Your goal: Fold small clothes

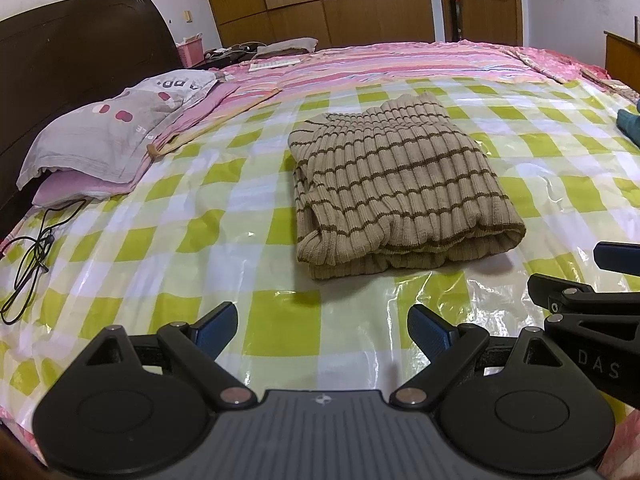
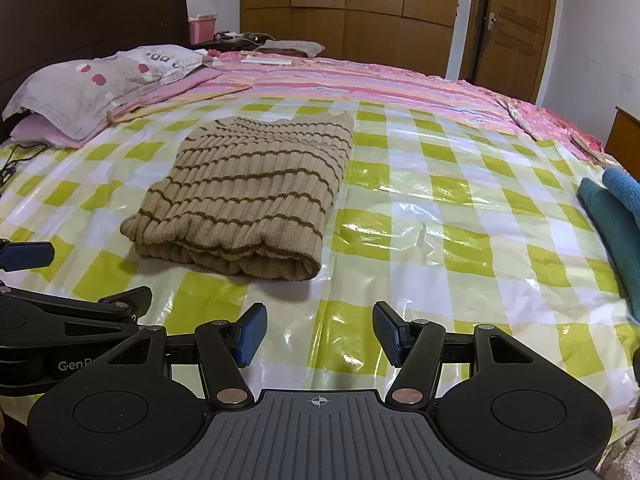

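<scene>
A beige ribbed sweater with thin brown stripes (image 1: 400, 188) lies folded into a compact rectangle on the green-and-white checked plastic sheet (image 1: 160, 208); the right wrist view shows the same sweater (image 2: 248, 192) ahead and to the left. My left gripper (image 1: 322, 330) hovers open just short of the sweater's near edge, nothing between its blue pads. My right gripper (image 2: 318, 334) is open too, empty, near the sheet's front, to the right of the sweater. Each gripper's black frame shows at the side of the other's view.
A grey pillow (image 1: 116, 128) on pink bedding lies at the left by the dark headboard (image 1: 60, 60). A black cable (image 1: 28, 264) trails at the left edge. Teal and blue folded cloths (image 2: 616, 216) sit at the right. Wooden wardrobes and a door stand behind.
</scene>
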`<state>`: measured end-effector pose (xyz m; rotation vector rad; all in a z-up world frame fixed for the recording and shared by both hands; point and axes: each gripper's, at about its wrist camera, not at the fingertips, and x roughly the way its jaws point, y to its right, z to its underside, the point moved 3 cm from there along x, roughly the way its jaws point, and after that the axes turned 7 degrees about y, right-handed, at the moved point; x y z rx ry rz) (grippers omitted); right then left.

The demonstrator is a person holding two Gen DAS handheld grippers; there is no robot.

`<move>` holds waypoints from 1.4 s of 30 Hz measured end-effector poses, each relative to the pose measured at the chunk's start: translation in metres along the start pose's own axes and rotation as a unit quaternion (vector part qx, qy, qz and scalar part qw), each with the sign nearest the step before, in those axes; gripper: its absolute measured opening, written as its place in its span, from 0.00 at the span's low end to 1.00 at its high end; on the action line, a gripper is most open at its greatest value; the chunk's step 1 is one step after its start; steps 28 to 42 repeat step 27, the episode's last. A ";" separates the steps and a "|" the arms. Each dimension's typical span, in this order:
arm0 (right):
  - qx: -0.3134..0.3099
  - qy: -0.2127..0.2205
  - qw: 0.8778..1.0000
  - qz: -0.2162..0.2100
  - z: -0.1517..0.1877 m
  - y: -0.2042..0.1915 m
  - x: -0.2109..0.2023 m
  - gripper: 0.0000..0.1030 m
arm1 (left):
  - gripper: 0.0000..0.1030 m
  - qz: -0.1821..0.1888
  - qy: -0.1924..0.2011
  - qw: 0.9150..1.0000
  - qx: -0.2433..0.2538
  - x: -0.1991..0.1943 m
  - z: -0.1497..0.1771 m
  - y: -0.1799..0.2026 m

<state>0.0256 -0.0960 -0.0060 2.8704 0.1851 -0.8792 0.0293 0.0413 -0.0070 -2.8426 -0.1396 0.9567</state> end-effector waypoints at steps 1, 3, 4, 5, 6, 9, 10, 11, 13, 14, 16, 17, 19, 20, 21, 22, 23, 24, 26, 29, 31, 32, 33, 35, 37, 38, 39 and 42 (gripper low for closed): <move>0.000 0.000 1.000 0.000 0.000 -0.001 0.000 0.57 | 0.94 0.000 0.000 1.000 0.000 0.000 0.000 0.000; 0.000 0.000 1.000 0.001 0.000 -0.001 0.000 0.57 | 0.94 0.000 -0.001 1.000 0.000 0.000 0.000 0.000; 0.000 0.000 1.000 0.001 0.000 -0.001 0.000 0.57 | 0.94 0.000 -0.001 1.000 0.000 0.000 0.000 0.000; 0.000 -0.001 1.000 0.002 0.000 -0.001 0.000 0.57 | 0.94 0.000 -0.001 1.000 0.001 0.000 0.000 0.000; 0.000 -0.001 1.000 0.003 0.000 -0.001 0.000 0.57 | 0.94 -0.001 -0.001 1.000 0.001 0.000 0.000 0.000; 0.000 -0.001 1.000 0.003 0.000 -0.001 0.000 0.57 | 0.93 0.000 -0.001 1.000 0.000 -0.001 0.000 0.000; 0.000 -0.001 1.000 0.003 0.000 -0.001 0.000 0.57 | 0.93 0.000 -0.002 1.000 0.000 0.000 0.001 0.001; -0.001 -0.001 1.000 0.003 0.000 -0.001 0.000 0.57 | 0.93 0.000 -0.002 1.000 0.001 0.000 0.001 0.001; -0.001 -0.002 1.000 0.004 0.001 -0.001 0.001 0.57 | 0.93 0.000 -0.002 1.000 0.002 0.000 0.001 0.001; -0.001 -0.002 1.000 0.005 0.001 -0.001 0.001 0.57 | 0.93 0.000 -0.003 1.000 0.002 0.000 0.001 0.001; -0.001 -0.002 1.000 0.006 0.001 -0.001 0.001 0.57 | 0.93 0.000 -0.003 1.000 0.001 0.000 0.001 0.001; -0.001 -0.002 1.000 0.005 0.001 -0.001 0.001 0.57 | 0.93 0.000 -0.002 1.000 0.002 0.000 0.001 0.001; -0.001 -0.002 1.000 0.005 0.001 -0.001 0.001 0.57 | 0.93 0.000 -0.003 1.000 0.001 0.000 0.001 0.001; -0.001 -0.002 1.000 0.005 0.001 -0.001 0.001 0.57 | 0.93 0.000 -0.003 1.000 0.001 0.000 0.001 0.001; -0.001 -0.002 1.000 0.005 0.001 -0.001 0.001 0.57 | 0.93 0.000 -0.003 1.000 0.001 0.000 0.001 0.001; -0.001 -0.002 1.000 0.005 0.001 -0.001 0.001 0.57 | 0.93 0.000 -0.003 1.000 0.001 0.000 0.002 0.001; -0.001 -0.002 1.000 0.005 0.001 -0.001 0.001 0.57 | 0.93 0.000 -0.003 1.000 0.002 0.000 0.001 0.001; -0.001 -0.002 1.000 0.005 0.001 -0.001 0.001 0.57 | 0.93 0.000 -0.003 1.000 0.002 0.000 0.001 0.001; -0.001 -0.002 1.000 0.006 0.001 -0.001 0.001 0.57 | 0.93 0.000 -0.004 1.000 0.001 0.000 0.002 0.001; -0.001 -0.002 1.000 0.006 0.001 -0.001 0.001 0.58 | 0.93 0.000 -0.004 1.000 0.001 0.000 0.002 0.001; -0.001 -0.002 1.000 0.006 0.001 -0.001 0.001 0.58 | 0.93 0.000 -0.004 1.000 0.001 0.000 0.002 0.001; -0.001 -0.002 1.000 0.006 0.001 -0.001 0.001 0.58 | 0.93 0.000 -0.004 1.000 0.001 0.000 0.002 0.001; -0.001 -0.002 1.000 0.006 0.001 -0.001 0.001 0.58 | 0.93 0.000 -0.004 1.000 0.001 0.000 0.002 0.001; -0.001 -0.002 1.000 0.006 0.001 -0.001 0.001 0.58 | 0.93 0.000 -0.004 1.000 0.001 0.000 0.002 0.001; -0.001 -0.002 1.000 0.006 0.001 -0.001 0.001 0.58 | 0.93 0.000 -0.004 1.000 0.001 0.000 0.002 0.001; -0.001 -0.002 1.000 0.006 0.001 -0.001 0.001 0.58 | 0.93 0.000 -0.004 1.000 0.001 0.000 0.002 0.001; -0.001 -0.002 1.000 0.006 0.001 -0.001 0.001 0.58 | 0.93 0.000 -0.004 1.000 0.001 0.000 0.002 0.001; -0.001 -0.002 1.000 0.006 0.001 -0.001 0.001 0.58 | 0.93 0.000 -0.004 1.000 0.001 0.000 0.002 0.001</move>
